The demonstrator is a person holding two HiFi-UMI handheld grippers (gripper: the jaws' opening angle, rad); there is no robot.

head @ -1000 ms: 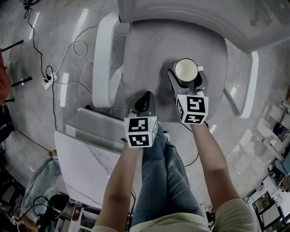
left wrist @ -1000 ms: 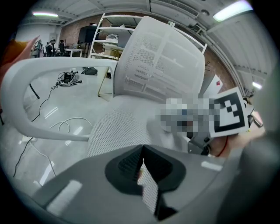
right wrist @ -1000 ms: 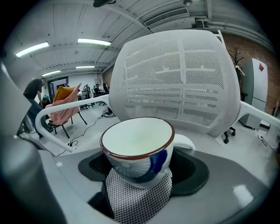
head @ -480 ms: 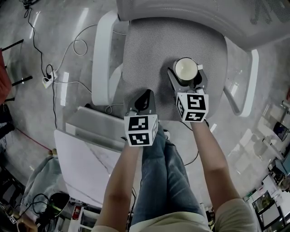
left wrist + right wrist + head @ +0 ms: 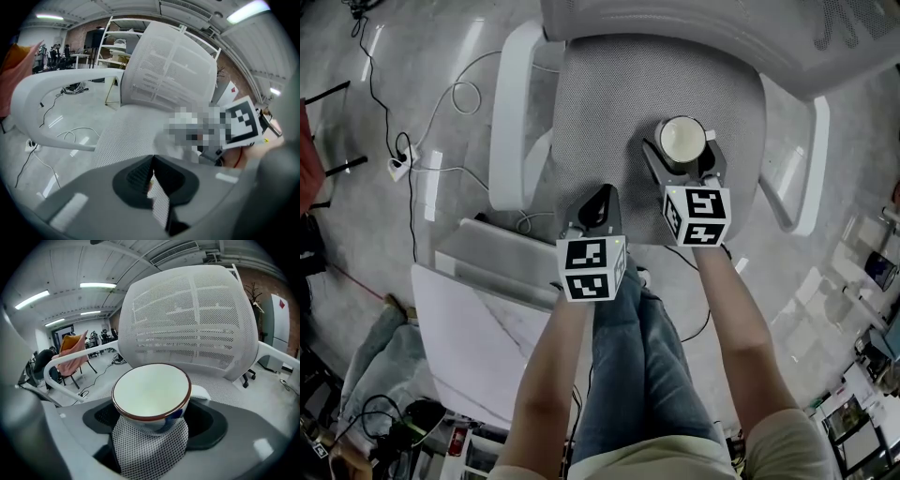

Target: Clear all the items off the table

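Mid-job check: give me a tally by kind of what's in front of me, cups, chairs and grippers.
cup: 1
chair: 1
grippers: 2, the left gripper and the right gripper
Total: 4

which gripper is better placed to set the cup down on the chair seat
Right. The right gripper holds the cup over the chair seat; the left gripper is shut and empty beside it.
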